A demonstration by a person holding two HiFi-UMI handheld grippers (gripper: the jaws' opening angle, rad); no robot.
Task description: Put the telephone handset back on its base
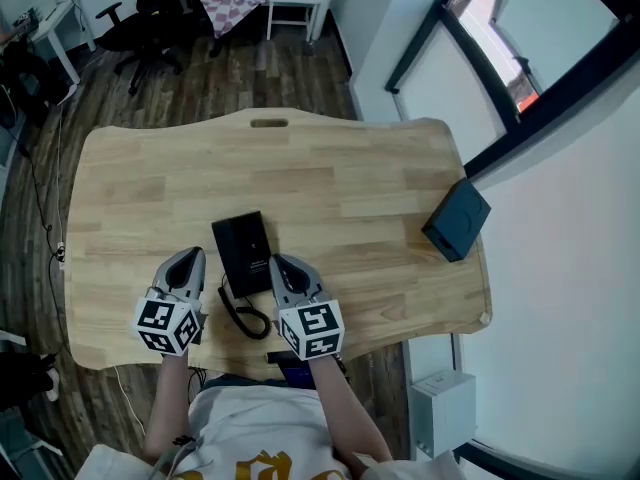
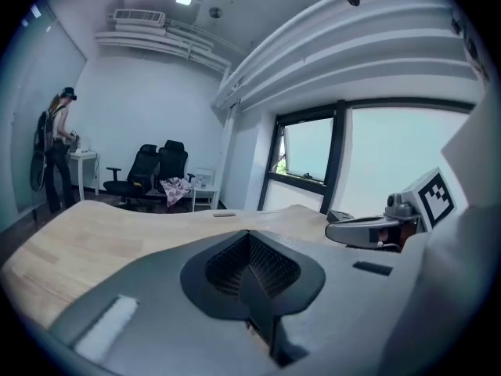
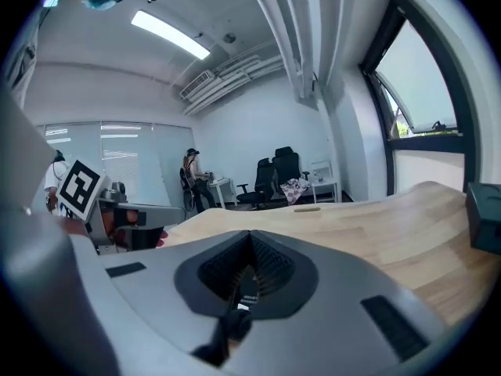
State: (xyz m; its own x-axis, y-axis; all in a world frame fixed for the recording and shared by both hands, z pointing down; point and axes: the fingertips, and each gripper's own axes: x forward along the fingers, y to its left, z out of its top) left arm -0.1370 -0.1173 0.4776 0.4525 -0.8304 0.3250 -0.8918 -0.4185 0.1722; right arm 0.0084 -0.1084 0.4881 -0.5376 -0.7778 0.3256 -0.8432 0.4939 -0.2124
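A black telephone (image 1: 243, 252) lies on the wooden table (image 1: 330, 183) just ahead of me, and its coiled cord (image 1: 240, 315) curls toward the front edge. I cannot tell the handset apart from the base. My left gripper (image 1: 188, 259) rests left of the telephone, its jaws shut with nothing between them. My right gripper (image 1: 279, 264) sits by the telephone's right edge, jaws also together. In the left gripper view the left gripper (image 2: 250, 269) is closed and hides the telephone. In the right gripper view the right gripper (image 3: 249, 276) shows a small dark bit low in its seam.
A dark box (image 1: 457, 219) stands near the table's right edge. Office chairs (image 1: 150, 18) and a small white table (image 1: 295, 3) stand on the floor beyond the far edge. A person (image 2: 55, 151) stands at a desk far off. Windows run along the right wall.
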